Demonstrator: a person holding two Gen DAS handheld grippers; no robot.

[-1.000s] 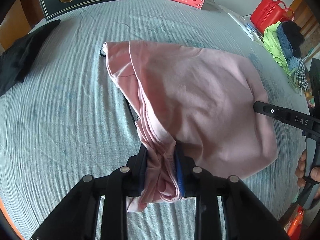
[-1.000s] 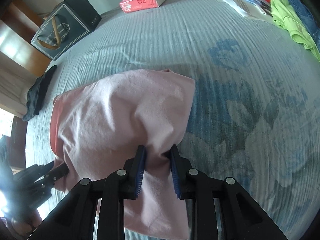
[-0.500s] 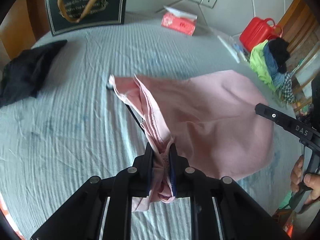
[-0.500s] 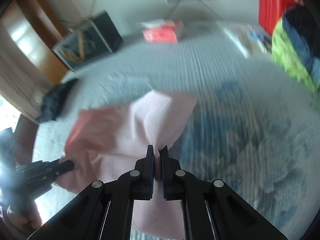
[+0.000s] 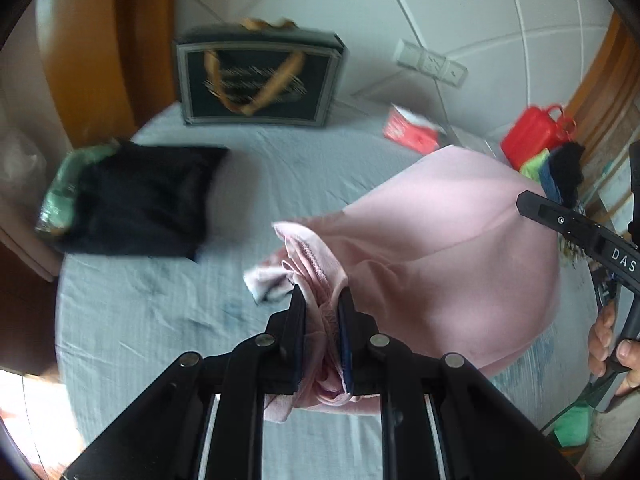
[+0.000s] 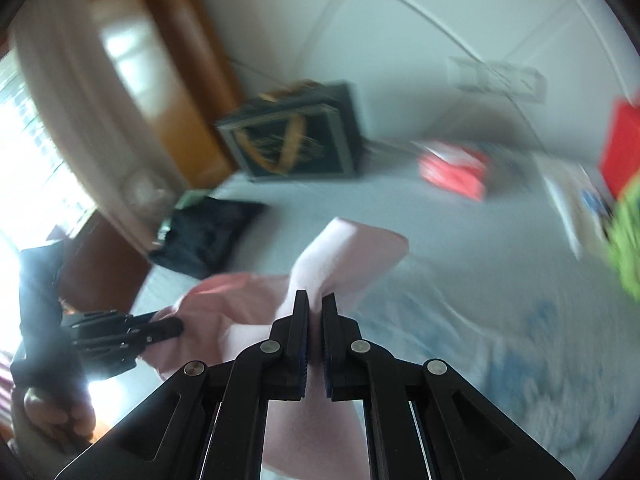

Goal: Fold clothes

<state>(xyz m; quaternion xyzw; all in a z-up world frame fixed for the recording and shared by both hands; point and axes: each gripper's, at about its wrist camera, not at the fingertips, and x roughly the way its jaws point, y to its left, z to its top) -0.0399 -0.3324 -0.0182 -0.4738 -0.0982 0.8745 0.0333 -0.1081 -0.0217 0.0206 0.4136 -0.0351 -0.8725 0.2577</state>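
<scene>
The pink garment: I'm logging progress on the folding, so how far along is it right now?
Done: a black garment lies folded flat on the bed. In hand: the pink garment hangs between both grippers, the left gripper shut on a bunched hem, the right gripper shut on another edge. Left: it shows no finished fold, and a pile of clothes waits by the red container.

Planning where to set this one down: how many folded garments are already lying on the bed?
1: a black garment at the bed's left edge. Something green under it may be another. The pink garment is held up by both grippers.
</scene>
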